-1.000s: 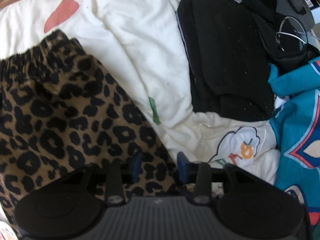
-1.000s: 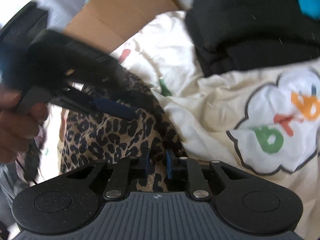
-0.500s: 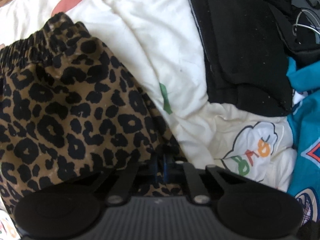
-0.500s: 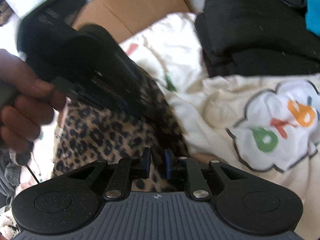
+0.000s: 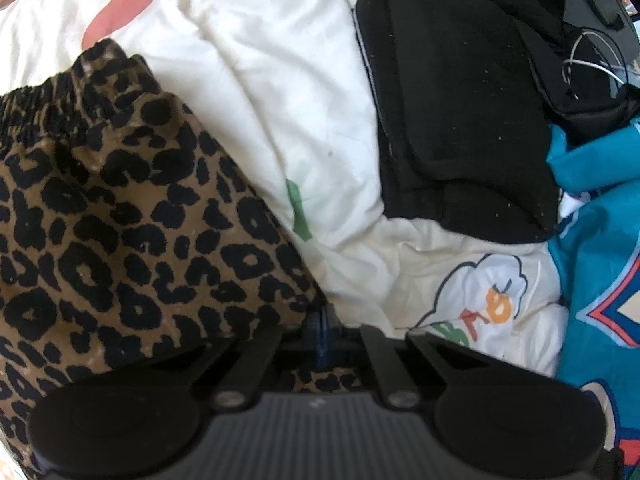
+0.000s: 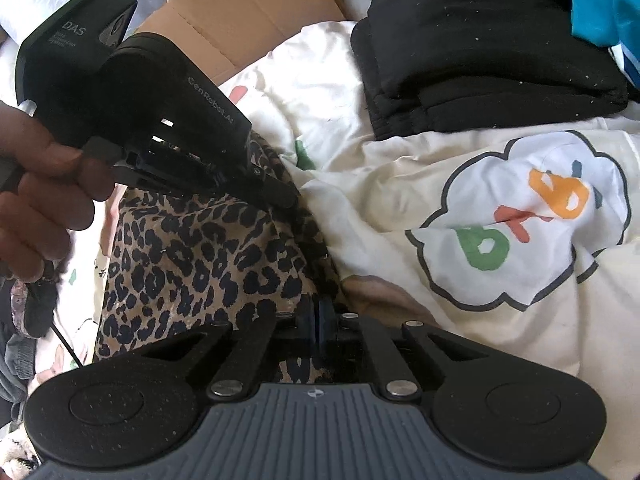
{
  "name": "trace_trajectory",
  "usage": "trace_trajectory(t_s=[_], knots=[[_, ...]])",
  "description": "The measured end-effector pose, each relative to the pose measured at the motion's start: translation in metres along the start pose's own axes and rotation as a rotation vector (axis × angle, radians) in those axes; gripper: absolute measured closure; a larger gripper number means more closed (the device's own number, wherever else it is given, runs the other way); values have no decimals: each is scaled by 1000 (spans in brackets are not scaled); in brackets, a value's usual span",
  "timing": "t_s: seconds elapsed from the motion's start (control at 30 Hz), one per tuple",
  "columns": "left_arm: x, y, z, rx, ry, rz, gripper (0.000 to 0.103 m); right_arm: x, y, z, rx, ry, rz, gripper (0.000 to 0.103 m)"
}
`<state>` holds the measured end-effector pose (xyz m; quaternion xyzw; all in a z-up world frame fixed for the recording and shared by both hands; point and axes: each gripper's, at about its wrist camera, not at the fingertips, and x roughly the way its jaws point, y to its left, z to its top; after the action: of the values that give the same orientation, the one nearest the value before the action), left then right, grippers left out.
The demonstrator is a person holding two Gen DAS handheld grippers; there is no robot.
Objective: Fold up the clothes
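A leopard-print garment with an elastic waistband lies on a cream printed sheet; it also shows in the right wrist view. My left gripper is shut on the garment's right edge. In the right wrist view the left gripper pinches that edge farther up. My right gripper is shut on the same edge nearer to me.
A folded black garment lies on the sheet at the right, also in the right wrist view. A teal printed cloth lies at far right. Brown cardboard sits behind the sheet. Dark items and white cables are at top right.
Both grippers went from open to shut on the leopard garment's edge. The left gripper moved closer to the right one.
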<state>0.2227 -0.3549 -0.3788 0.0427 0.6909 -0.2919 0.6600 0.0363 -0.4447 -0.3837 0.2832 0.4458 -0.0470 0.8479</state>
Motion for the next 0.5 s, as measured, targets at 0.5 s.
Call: trace_trajectory(t_s=[0.5], knots=[[7, 10, 15, -22, -11, -85, 95, -5, -10, -2, 73, 20, -110, 103]])
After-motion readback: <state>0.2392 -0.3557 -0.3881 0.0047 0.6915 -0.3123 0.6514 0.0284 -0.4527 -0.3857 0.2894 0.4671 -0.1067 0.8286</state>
